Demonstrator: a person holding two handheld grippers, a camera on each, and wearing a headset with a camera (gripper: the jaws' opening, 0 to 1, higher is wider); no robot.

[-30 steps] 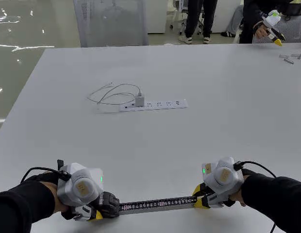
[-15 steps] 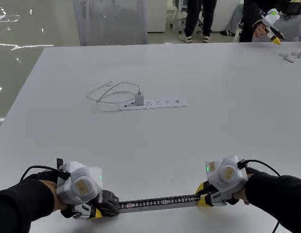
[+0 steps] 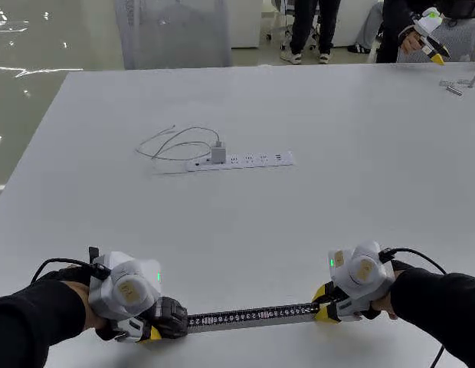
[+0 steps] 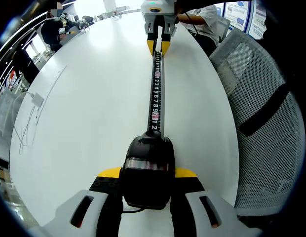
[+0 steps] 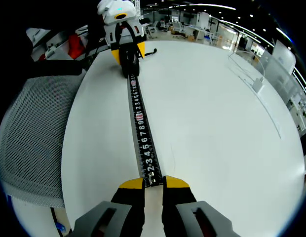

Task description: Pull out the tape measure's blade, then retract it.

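Left tool (image 4: pixel 148 172) tight on tape measure case (image 4: pixel 148 165), right tool (image 5: pixel 153 182) tight on blade (image 5: pixel 140 123), tip hidden between jaws.

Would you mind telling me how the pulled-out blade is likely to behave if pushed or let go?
Thin and held straight between the case and the right gripper, the blade is probably springy-stiff under tension but buckles if pushed endwise. Let go, it would likely whip back into the case, which the left gripper holds.

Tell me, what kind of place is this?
Likely an open-plan office or lab: a white worktable, a mesh office chair beside it, and rows of desks farther off.
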